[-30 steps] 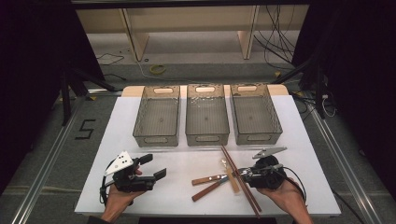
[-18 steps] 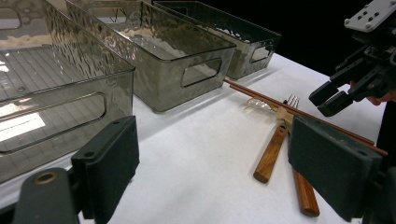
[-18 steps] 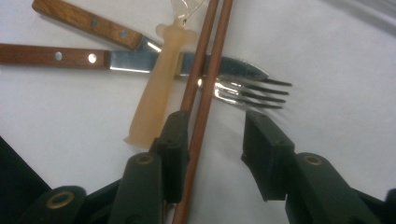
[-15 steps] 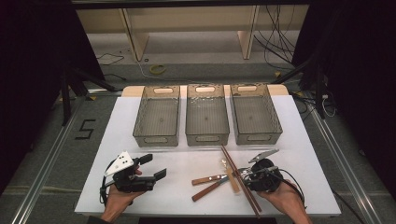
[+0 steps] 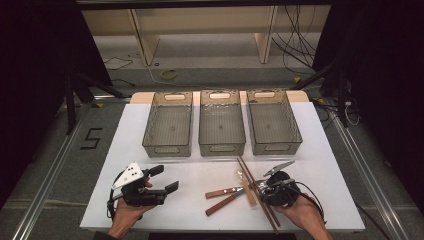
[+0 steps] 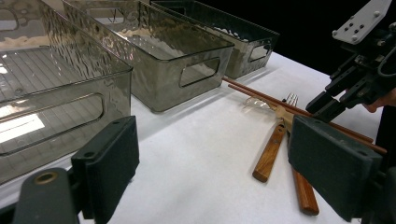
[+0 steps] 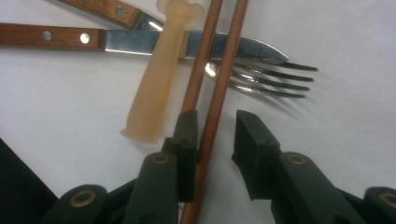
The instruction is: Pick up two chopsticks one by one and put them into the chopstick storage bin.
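Standing side by side: three bare bins (image 5: 221,122)

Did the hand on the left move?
No. The left gripper sits in the same spot below the left bin, jaws open.

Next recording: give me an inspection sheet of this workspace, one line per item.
Surface: white table, well lit.
Job's things: two chopsticks lie across a knife, a fork and a pale beige utensil.
Clutter: three see-through bins in a row, nothing seen inside.
Grippers: right hand-held gripper has just been closing, one chopstick between its jaws, a gap beside it, the other under one jaw; left hand-held gripper open, holding nothing.
Cables: one trails from each gripper; more lie on the floor.
Surroundings: dark, wooden frame behind the table.
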The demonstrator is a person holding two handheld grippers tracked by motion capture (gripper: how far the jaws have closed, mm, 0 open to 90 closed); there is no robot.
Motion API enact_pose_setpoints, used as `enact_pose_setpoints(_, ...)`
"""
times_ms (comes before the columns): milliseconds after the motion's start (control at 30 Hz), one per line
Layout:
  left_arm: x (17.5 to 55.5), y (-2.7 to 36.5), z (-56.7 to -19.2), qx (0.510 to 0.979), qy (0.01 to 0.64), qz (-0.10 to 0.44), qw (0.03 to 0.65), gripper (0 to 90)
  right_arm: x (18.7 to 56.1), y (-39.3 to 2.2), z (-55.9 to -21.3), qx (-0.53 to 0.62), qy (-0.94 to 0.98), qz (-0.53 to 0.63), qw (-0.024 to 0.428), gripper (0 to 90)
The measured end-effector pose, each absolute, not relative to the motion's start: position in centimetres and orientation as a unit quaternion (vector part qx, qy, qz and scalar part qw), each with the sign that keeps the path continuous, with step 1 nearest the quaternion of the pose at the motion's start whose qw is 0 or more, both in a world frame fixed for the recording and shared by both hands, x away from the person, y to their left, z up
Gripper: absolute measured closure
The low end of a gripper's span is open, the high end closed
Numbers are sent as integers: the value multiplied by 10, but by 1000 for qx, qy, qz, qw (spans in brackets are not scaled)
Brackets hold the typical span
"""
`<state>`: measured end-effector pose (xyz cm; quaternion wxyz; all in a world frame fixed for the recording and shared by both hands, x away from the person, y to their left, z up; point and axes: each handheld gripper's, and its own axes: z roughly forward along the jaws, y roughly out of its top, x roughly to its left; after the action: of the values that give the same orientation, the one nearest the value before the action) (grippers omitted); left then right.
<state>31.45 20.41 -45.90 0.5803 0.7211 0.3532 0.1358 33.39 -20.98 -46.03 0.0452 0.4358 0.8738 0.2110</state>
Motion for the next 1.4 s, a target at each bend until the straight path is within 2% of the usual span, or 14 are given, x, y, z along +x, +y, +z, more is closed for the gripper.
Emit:
enact_pose_setpoints(400,315,204,-459,723,353,135,578,157,338,-216,-463,450,866,215,36,833)
enact_pose_setpoints(667,315,204,-460,726,351,133,576,158,340,-221,-461,452,862,225,40,848)
enact_pose_setpoints(900,316,202,-461,727,355,124,575,158,337,-225,-445,443,858,253,67,849)
enact_pose_setpoints(1133,318,201,-460,730,357,129,568,159,338,-212,-432,419,863,271,83,849)
enact_pose_setpoints(1400,321,195,-451,751,342,126,551,160,338,-188,-421,360,892,263,79,850)
